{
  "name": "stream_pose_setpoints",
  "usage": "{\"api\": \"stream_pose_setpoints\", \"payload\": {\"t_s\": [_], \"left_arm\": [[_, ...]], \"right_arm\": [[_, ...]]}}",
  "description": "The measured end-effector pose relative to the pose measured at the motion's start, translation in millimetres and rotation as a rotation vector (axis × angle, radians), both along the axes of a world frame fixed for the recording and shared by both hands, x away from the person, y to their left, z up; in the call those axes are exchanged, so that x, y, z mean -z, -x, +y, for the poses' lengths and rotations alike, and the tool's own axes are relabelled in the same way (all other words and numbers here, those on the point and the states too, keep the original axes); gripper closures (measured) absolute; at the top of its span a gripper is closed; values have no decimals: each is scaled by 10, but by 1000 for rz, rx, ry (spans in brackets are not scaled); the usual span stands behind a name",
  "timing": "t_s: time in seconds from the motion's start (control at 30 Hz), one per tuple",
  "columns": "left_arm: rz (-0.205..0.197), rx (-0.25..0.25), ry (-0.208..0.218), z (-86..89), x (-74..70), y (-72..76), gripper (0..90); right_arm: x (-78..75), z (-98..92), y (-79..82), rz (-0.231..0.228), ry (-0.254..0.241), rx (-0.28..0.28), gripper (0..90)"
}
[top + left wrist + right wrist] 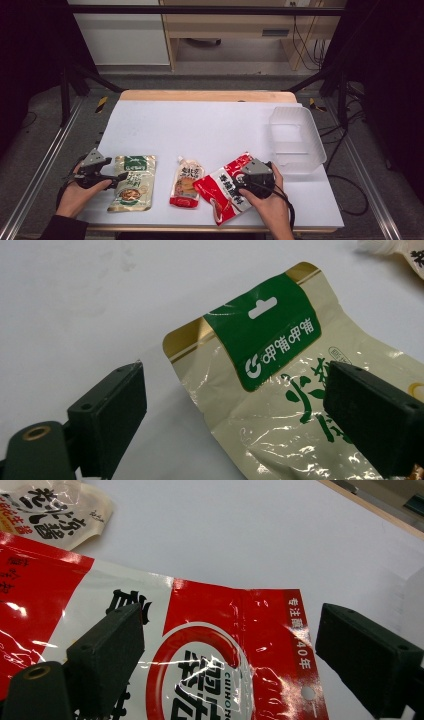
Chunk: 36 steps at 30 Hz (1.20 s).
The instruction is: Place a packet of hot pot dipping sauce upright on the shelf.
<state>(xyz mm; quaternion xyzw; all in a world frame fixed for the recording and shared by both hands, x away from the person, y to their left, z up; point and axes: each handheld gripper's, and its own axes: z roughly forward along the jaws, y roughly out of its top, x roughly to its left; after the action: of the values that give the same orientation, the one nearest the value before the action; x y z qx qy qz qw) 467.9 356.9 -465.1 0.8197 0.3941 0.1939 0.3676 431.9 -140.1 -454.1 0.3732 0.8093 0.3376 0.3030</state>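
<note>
White table top with wooden far edge; grey floor all round; metal rails along both sides; black frame struts left and right; pale wooden desk beyond table, white cabinet beside it; black cables hanging by desk; corners dark

Three pouches lie along the counter's near edge: the left pouch, the middle pouch and the right pouch, with a tub behind at right.
</note>
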Motion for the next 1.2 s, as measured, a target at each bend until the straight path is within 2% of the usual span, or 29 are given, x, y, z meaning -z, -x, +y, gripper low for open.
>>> {"api": "stream_pose_setpoints", "payload": {"t_s": [0.17,0.27,0.3,0.43,0.53,0.57,0.67,0.73,0.87,0.93,1.07,1.1,1.2], "left_arm": [[31,13,3,-12,34,-17,126],[36,21,2,-24,41,-28,131],[50,29,12,-44,51,-35,143],[66,40,17,-62,56,-33,186],[83,38,27,-40,32,-23,263],[83,37,46,-17,6,-2,296],[85,48,58,-9,-17,29,375],[80,82,57,-5,-67,82,418],[99,109,81,14,-110,128,519],[113,146,98,37,-124,145,564],[102,156,85,4,-121,132,598],[91,158,62,-29,-112,119,604],[82,152,46,-52,-103,109,619]], "right_arm": [[9,26,-12,7,11,2,128],[9,27,-10,8,14,3,128],[11,24,-9,10,15,5,129],[10,17,-4,11,16,7,130],[11,19,-6,13,8,0,131],[10,19,-11,20,-10,-10,131],[8,21,-10,16,-5,-11,132],[8,25,-11,19,-5,-12,133],[12,34,-12,22,2,-16,135],[12,40,-12,20,8,-19,136],[8,34,-12,19,11,-20,136],[13,33,-18,22,8,-21,136],[15,37,-18,24,8,-20,136]]}}
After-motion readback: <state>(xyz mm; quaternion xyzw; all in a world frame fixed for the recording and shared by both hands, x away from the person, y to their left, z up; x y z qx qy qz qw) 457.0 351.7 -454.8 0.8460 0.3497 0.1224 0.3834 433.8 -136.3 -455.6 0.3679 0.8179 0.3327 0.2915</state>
